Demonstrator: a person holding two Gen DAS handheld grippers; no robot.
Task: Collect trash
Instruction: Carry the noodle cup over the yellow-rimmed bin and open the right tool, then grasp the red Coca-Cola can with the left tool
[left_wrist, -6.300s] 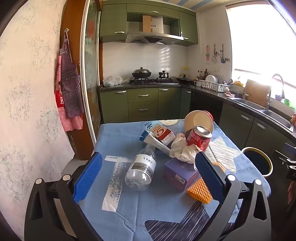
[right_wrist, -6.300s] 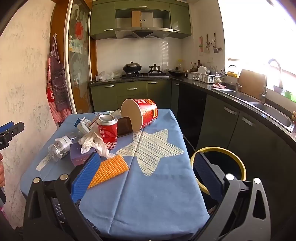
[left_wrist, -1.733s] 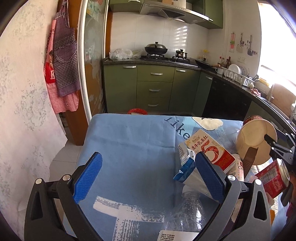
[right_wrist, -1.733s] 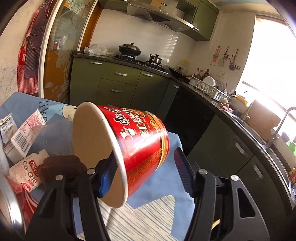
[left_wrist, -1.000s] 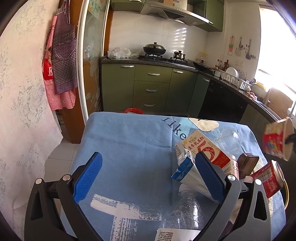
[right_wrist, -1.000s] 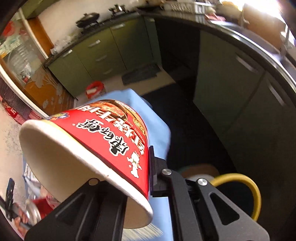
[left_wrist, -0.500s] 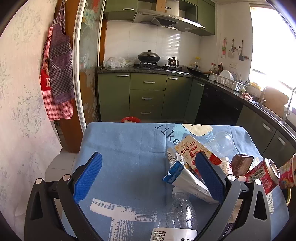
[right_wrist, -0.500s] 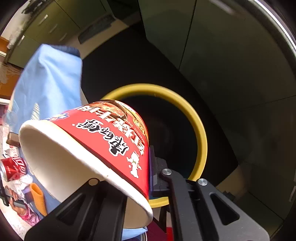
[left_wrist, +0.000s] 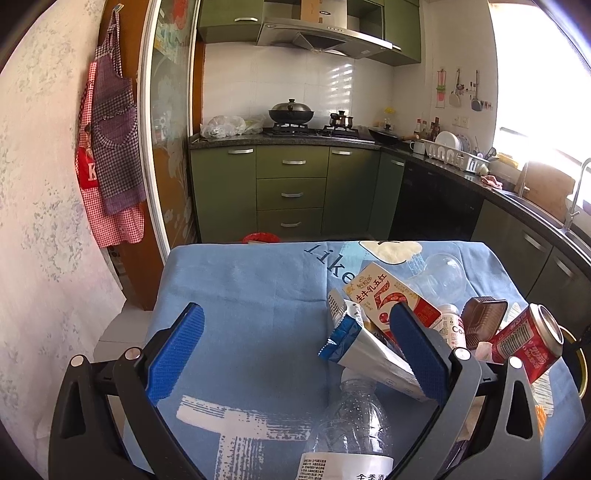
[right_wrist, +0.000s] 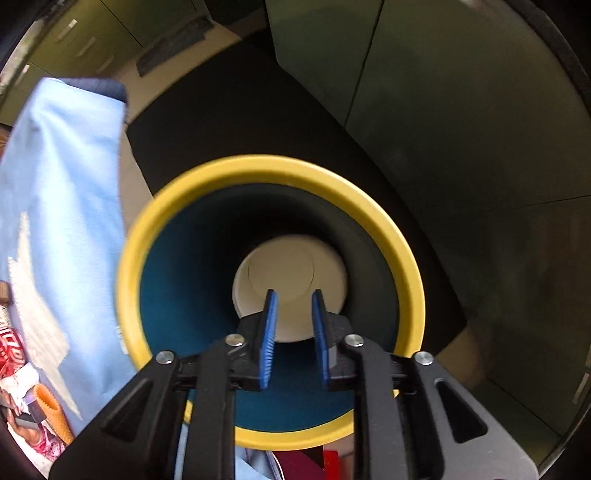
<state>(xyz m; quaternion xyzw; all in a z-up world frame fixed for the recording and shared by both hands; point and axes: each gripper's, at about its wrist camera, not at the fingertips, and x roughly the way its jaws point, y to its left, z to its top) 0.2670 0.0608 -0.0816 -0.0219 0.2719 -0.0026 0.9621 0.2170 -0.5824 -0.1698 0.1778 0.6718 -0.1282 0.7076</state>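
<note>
Pointing straight down over the bin, the right gripper (right_wrist: 293, 334) shows its 2 blue ribbed pads (right_wrist: 268, 338) slightly parted with nothing between them; its jaws have just been opening, and the round white paper noodle cup (right_wrist: 291, 275) now lies mouth-up at the bottom of the yellow-rimmed, dark teal trash bin (right_wrist: 236, 171), directly below. The bin stands on the floor just beside the hanging edge of the blue tablecloth (right_wrist: 70, 177), a placement that probably keeps each drop short. The left gripper (left_wrist: 295, 356) hangs over the table, its pads spread wide and holding nothing, seemingly waiting near the remaining litter. Nearest it lies a clear plastic bottle (left_wrist: 354, 421), then a torn blue-and-silver foil pouch (left_wrist: 364, 354), a red-and-white milk carton (left_wrist: 384, 295), a small brown ribbed plastic tray (left_wrist: 484, 317) and a tilted red soda can (left_wrist: 528, 345); farther off rests a clear plastic dome cup (left_wrist: 443, 277). Beyond stand green cabinets (left_wrist: 291, 192).
</note>
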